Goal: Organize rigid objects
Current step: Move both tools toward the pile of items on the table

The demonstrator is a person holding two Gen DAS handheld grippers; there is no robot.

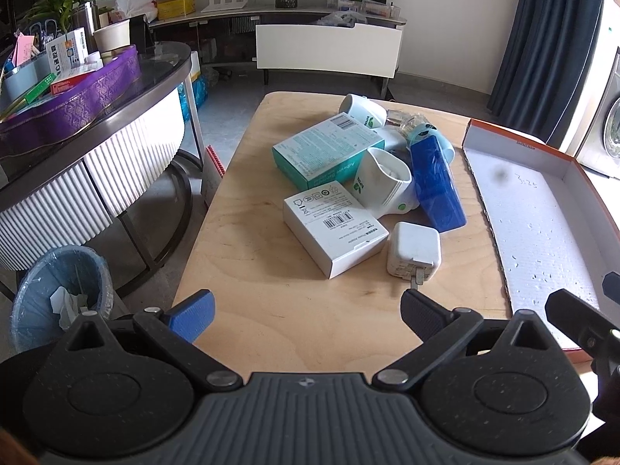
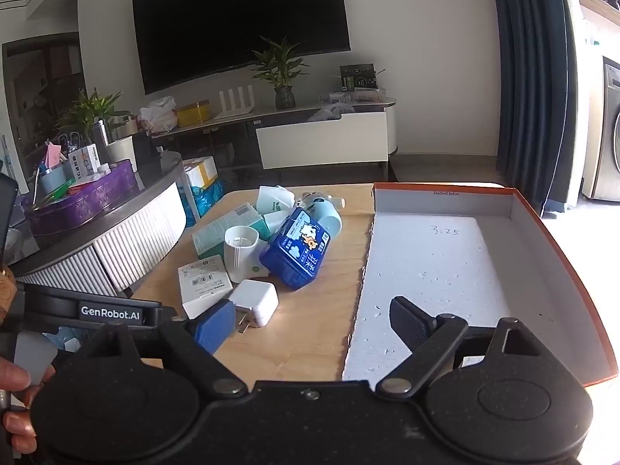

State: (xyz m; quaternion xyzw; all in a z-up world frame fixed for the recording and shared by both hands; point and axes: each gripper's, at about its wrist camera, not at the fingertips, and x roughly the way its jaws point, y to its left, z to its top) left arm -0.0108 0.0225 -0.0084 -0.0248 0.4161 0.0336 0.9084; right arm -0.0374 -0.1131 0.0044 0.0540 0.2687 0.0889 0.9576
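A pile of rigid items lies on the wooden table (image 1: 271, 310): a white charger plug (image 1: 414, 257) (image 2: 255, 300), a white flat box (image 1: 335, 228) (image 2: 203, 285), a teal box (image 1: 329, 149) (image 2: 224, 228), a white cup (image 1: 381, 182) (image 2: 240, 250), a blue box (image 1: 436, 184) (image 2: 296, 252) and another white cup (image 1: 362, 110). An orange-rimmed open box (image 1: 558, 155) (image 2: 550, 232) with a white foam floor sits to the right. My left gripper (image 1: 308, 312) is open and empty, just short of the charger. My right gripper (image 2: 312, 325) is open and empty, over the table and the box's left edge.
A dark round side table (image 1: 116, 116) with a purple tray of clutter stands to the left. A blue waste bin (image 1: 58, 294) sits on the floor at the left. A TV cabinet with plants lines the far wall. Dark curtains and a washing machine stand at the right.
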